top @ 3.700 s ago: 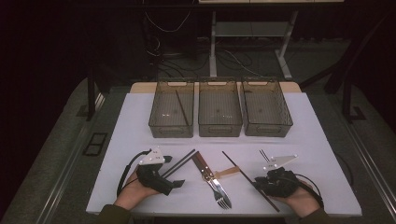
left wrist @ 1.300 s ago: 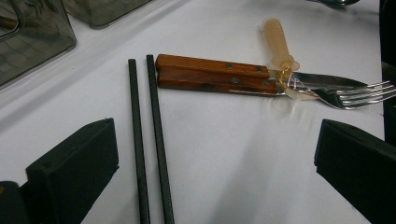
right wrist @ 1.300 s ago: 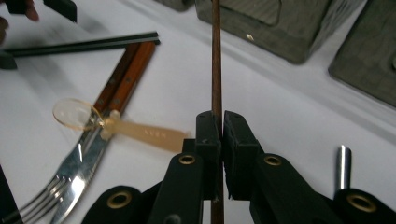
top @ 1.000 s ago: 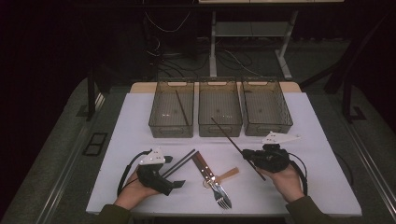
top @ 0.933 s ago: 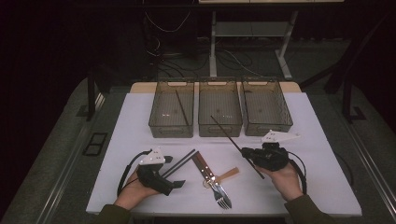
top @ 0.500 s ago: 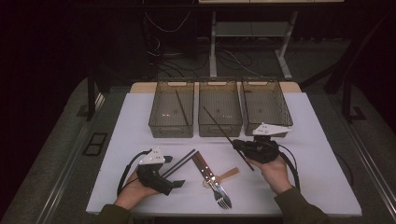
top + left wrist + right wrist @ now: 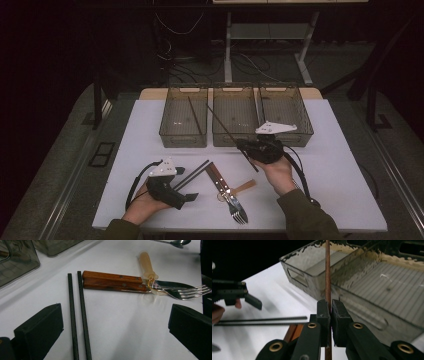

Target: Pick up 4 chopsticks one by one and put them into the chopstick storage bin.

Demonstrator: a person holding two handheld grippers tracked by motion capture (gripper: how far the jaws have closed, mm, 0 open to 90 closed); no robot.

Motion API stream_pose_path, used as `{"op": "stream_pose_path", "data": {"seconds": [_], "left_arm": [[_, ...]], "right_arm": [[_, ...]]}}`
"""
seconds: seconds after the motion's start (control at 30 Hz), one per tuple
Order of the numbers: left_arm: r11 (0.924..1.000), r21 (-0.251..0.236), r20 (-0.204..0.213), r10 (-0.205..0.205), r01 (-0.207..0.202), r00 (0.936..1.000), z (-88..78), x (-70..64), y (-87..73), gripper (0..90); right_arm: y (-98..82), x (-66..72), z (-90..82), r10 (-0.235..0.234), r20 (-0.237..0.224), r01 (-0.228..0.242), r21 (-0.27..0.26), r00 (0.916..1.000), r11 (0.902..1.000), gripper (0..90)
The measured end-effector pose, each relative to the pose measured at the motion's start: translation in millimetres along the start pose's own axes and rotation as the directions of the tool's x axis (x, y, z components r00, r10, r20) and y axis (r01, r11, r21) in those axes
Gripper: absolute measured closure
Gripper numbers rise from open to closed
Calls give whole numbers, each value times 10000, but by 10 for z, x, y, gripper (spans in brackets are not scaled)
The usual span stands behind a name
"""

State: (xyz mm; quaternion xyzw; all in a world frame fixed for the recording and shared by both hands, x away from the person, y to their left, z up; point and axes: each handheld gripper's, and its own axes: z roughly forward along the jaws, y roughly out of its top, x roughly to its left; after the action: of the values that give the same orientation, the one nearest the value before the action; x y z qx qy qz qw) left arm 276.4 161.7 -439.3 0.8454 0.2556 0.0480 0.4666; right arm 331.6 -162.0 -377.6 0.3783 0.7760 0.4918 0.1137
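Note:
My right gripper [image 7: 244, 146] is shut on a thin brown chopstick [image 7: 222, 125] and holds it just in front of the middle bin [image 7: 235, 139]. The stick slants up and to the left over that bin's near wall. In the right gripper view the pads [image 7: 323, 311] pinch the chopstick [image 7: 327, 270], which stands upright before the bins. My left gripper [image 7: 186, 184] rests open on the white table at the front left. A pair of black chopsticks [image 7: 83, 315] lies between its wide jaws, untouched.
Three clear bins stand in a row at the back; the left bin [image 7: 183, 137] holds one chopstick [image 7: 195, 116]. Wooden-handled cutlery [image 7: 220, 180] and a beige handle [image 7: 245, 187] lie at the table's front centre. A spoon [image 7: 175, 242] lies beyond them.
My right hand has carried the brown chopstick away from the table's front toward the bins, a little leftward and up. The left gripper has stayed put.

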Motion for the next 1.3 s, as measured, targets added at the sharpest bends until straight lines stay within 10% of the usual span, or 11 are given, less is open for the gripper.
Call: {"op": "stream_pose_path", "data": {"seconds": [1.3], "left_arm": [[9999, -113, 168, 55, -53, 9998, 0, -11, 14, 0]], "right_arm": [[1071, 149, 1058, 253, 1197, -181, -605, 9925, 9980, 852]]}}
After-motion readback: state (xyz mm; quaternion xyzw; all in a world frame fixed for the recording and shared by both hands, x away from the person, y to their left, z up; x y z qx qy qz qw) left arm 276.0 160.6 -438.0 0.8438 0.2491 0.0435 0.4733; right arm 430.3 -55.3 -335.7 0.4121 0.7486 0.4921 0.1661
